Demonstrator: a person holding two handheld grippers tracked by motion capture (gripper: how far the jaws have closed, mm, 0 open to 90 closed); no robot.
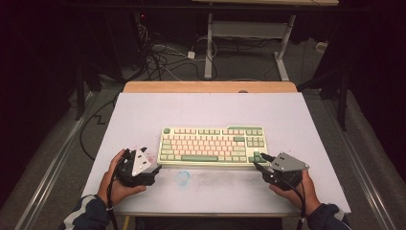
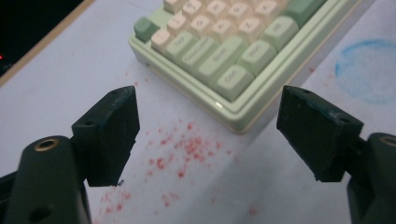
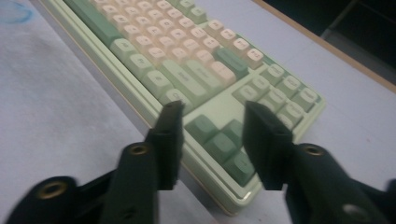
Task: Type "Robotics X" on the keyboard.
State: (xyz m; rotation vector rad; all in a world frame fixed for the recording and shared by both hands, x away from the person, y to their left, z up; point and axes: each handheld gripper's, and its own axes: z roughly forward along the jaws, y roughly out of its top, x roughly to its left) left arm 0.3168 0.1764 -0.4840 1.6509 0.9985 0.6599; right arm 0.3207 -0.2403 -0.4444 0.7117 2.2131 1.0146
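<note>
A pale green keyboard point(image 1: 213, 143) with cream and green keys lies flat in the middle of the white table top point(image 1: 210, 110). My left gripper point(image 1: 155, 168) sits low by its front left corner, jaws wide open; in the left gripper view that gripper point(image 2: 208, 135) frames the keyboard point(image 2: 224, 51) corner with bare table between the pads. My right gripper point(image 1: 259, 160) is at the front right corner. In the right gripper view its jaws point(image 3: 214, 109) stand partly closed around the arrow keys of the keyboard point(image 3: 177, 51), one pad in front of the front edge, one over the keys, with gaps visible.
A faint blue ring stain point(image 1: 182, 177) and red specks point(image 2: 187, 149) mark the sheet in front of the keyboard. A wooden edge point(image 1: 210, 86) borders the table's far side. Beyond it are floor cables point(image 1: 163, 57) and another desk's frame point(image 1: 249, 33).
</note>
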